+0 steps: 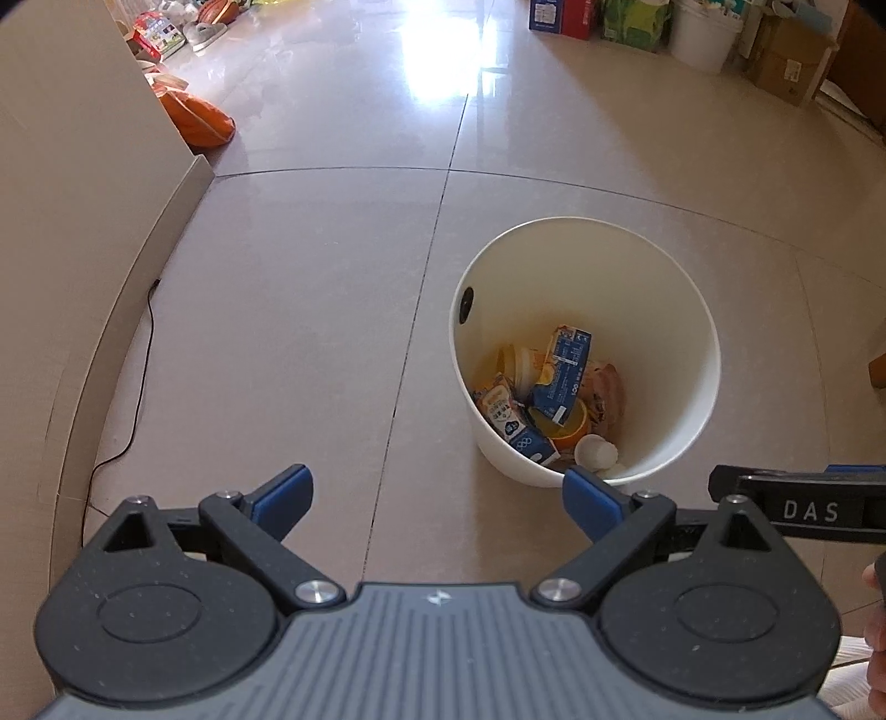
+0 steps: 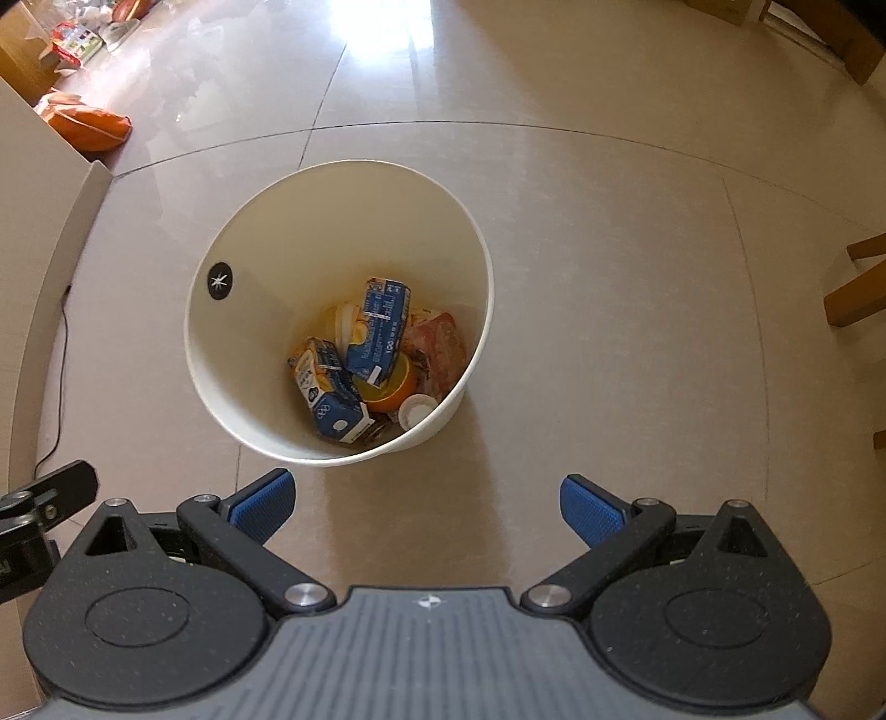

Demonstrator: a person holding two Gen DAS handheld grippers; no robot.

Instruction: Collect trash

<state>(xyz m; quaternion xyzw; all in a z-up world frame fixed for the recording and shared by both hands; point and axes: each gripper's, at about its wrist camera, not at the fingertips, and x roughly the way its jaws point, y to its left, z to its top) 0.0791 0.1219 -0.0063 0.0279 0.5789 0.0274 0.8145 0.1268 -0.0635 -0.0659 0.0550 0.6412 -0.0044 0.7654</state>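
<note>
A white round bin [image 1: 653, 260] [image 2: 249, 266] stands on the tiled floor. Inside lie blue drink cartons [image 1: 565, 371] [image 2: 379, 327], an orange cup [image 1: 570, 429] [image 2: 390, 387], a white cap [image 2: 415, 412] and a pinkish wrapper [image 2: 443, 349]. My left gripper [image 1: 437, 501] is open and empty, above the floor left of the bin; its right fingertip overlaps the bin's near rim. My right gripper [image 2: 426, 504] is open and empty, just short of the bin's near rim. The right gripper's body [image 1: 797, 507] shows at the right edge of the left wrist view.
A beige cabinet [image 1: 72, 232] runs along the left, with a black cable [image 1: 141, 382] on the floor beside it. An orange bag [image 1: 199, 119] [image 2: 88, 127] lies past it. Boxes and a white bucket [image 1: 703, 33] stand at the far wall. Wooden chair legs [image 2: 855, 299] are at right.
</note>
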